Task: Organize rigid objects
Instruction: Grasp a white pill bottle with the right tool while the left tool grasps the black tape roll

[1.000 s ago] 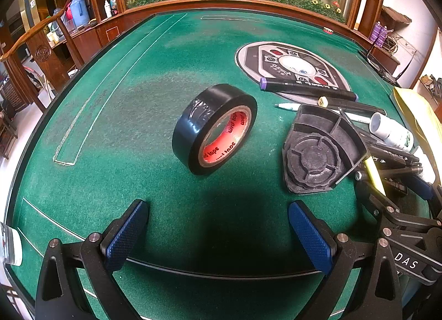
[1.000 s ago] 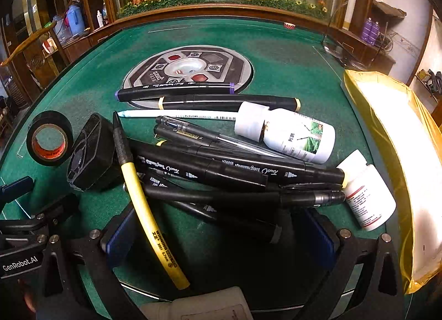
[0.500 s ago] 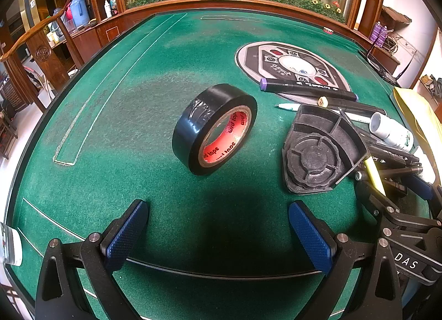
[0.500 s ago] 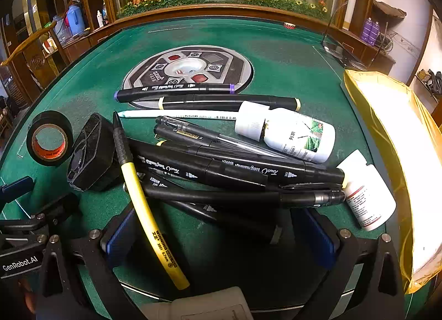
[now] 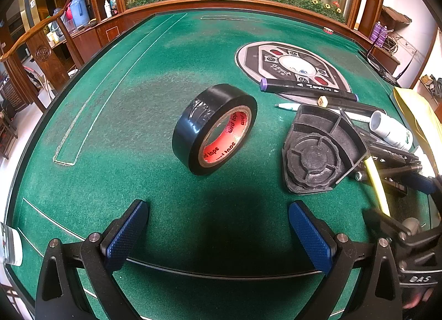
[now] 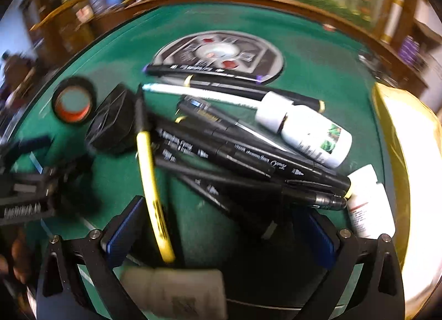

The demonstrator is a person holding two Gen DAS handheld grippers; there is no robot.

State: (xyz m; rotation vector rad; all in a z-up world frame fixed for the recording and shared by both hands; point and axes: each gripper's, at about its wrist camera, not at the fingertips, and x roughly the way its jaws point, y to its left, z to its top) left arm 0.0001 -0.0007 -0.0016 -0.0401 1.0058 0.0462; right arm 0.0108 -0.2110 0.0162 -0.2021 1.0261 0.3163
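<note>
A black tape roll (image 5: pixel 215 129) with a red core stands tilted on the green felt table (image 5: pixel 124 104), just ahead of my open, empty left gripper (image 5: pixel 218 226). A black plastic part (image 5: pixel 317 151) lies to its right. In the right wrist view, a pile of black markers (image 6: pixel 234 159), a yellow pen (image 6: pixel 150 181) and two white bottles (image 6: pixel 306 129) (image 6: pixel 367 204) lie ahead of my open right gripper (image 6: pixel 221 234). The tape roll (image 6: pixel 73 101) and black part (image 6: pixel 113 123) sit at the left there. This view is blurred.
A round grey control panel (image 5: pixel 292 68) is set in the table's middle. A gold envelope (image 6: pixel 408 181) lies at the right edge. A white box (image 6: pixel 176 292) sits under the right gripper. A wooden rail (image 5: pixel 234 5) rims the table.
The right gripper has swung and tilted, blurring its view; the pile now looks rotated and nearer. The left gripper and the tape roll have not moved.
</note>
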